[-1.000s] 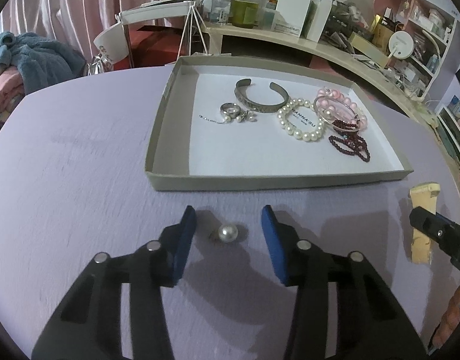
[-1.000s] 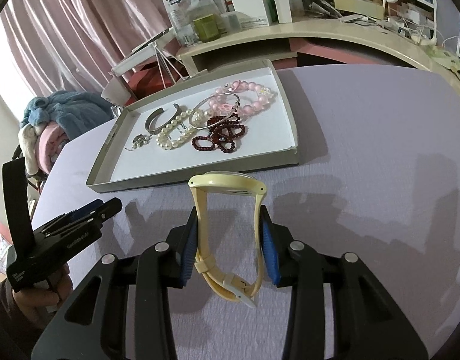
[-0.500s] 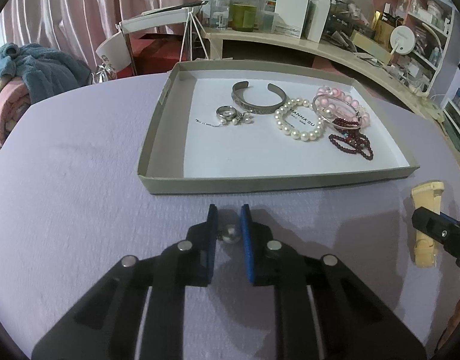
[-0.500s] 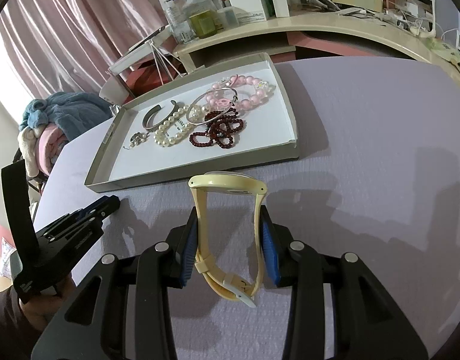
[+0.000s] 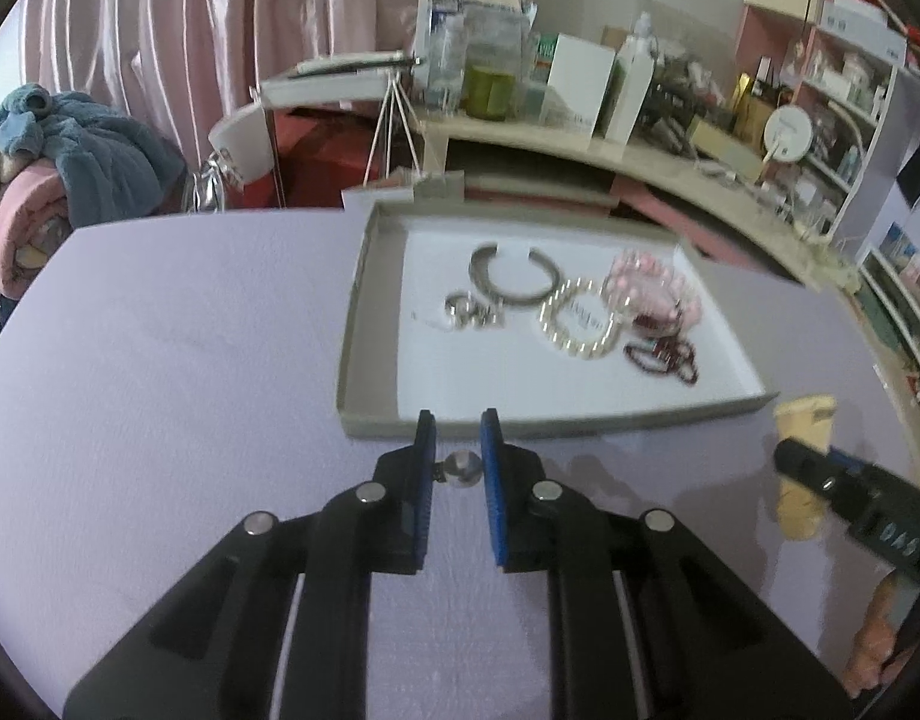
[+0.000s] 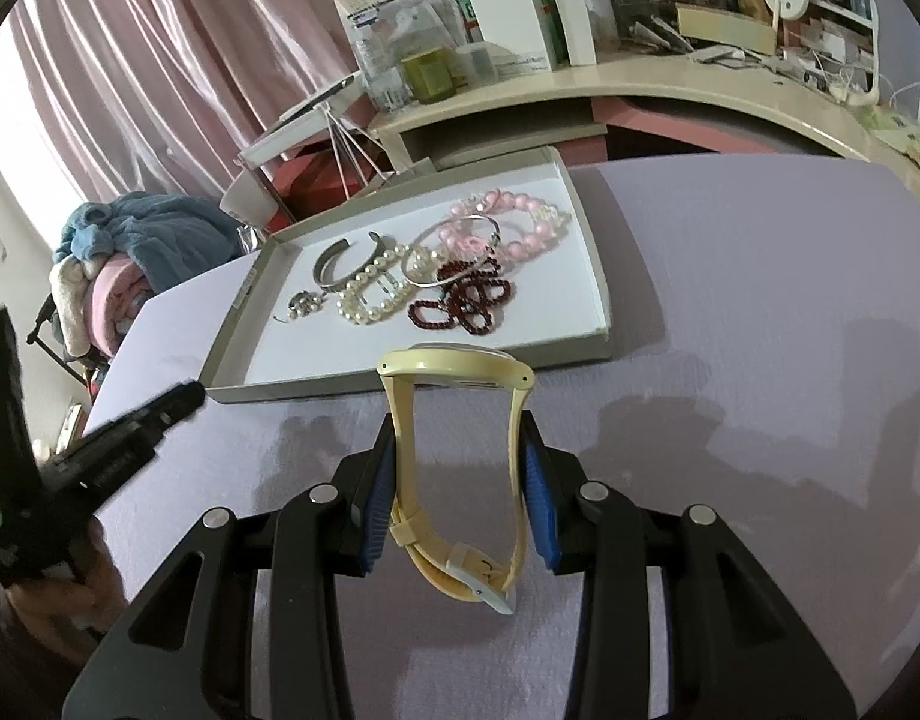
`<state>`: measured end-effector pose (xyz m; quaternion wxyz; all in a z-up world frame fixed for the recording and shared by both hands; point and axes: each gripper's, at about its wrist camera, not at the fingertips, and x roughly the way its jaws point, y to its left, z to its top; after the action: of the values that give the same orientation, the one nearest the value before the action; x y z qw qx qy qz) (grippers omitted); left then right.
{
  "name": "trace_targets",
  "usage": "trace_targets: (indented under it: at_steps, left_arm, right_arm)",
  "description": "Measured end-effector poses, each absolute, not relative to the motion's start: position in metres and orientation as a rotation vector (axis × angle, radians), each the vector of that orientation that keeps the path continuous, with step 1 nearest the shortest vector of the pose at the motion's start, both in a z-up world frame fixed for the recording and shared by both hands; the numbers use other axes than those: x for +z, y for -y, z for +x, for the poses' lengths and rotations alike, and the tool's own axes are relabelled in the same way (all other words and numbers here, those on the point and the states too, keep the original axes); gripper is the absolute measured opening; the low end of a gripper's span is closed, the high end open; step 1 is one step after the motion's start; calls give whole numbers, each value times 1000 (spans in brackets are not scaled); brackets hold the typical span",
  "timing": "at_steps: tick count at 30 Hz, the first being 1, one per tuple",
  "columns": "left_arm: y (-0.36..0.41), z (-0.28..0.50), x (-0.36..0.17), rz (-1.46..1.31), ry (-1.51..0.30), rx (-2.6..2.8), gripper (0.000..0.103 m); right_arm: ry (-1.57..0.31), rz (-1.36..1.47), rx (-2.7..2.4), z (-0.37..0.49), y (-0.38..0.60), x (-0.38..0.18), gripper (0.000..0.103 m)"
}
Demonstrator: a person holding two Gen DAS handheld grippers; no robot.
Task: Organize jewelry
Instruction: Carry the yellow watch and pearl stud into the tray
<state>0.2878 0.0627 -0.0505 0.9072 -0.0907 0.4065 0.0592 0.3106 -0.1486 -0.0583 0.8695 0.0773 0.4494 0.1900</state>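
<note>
On a lilac table (image 5: 160,360), a shallow cardboard tray (image 5: 364,312) is seen as the landmark, its long side running across both views. Inside it, jewelry is gathered toward the far half: a silver cuff (image 5: 514,276), a pearl bracelet (image 5: 580,324), pink beads (image 6: 520,228), dark red beads (image 6: 466,300) and a small ring cluster (image 5: 469,312), with the near half left bare. Just short of the tray's near wall, a yellow watch (image 6: 454,450) is clamped by its strap in the right gripper (image 6: 460,480). Further left along that wall, a single pearl (image 5: 463,469) is pinched in the left gripper (image 5: 457,468), whose jaws have just been closing. Both pieces are judged to need carrying forward over the wall.
</note>
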Motion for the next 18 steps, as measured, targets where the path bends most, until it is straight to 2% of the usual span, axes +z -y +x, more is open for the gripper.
trace_targets:
  at_steps: [6, 18]
  left_arm:
    - [-60, 288, -34, -186, -803, 112, 15]
    - [-57, 290, -37, -190, -816, 88, 15]
  right_arm:
    - [-934, 154, 404, 309, 147, -56, 39]
    - [-940, 157, 397, 311, 147, -57, 39]
